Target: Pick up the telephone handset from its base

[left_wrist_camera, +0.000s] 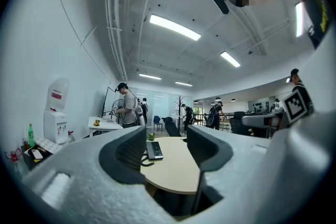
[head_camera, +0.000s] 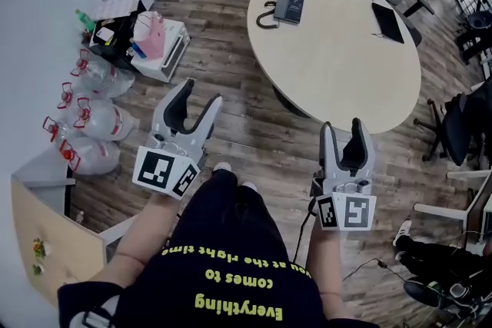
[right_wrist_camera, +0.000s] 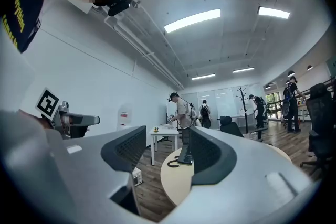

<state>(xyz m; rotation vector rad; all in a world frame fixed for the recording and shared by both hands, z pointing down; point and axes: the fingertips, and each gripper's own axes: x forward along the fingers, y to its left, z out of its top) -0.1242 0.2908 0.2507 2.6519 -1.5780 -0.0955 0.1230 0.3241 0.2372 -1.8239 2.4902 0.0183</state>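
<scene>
While left tongs, right tongs gape (two, empty) | telephone: one

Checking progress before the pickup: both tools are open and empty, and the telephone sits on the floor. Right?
No: the telephone sits on the round table, as the head view shows. The left tool and right tool are indeed open and empty.
</scene>
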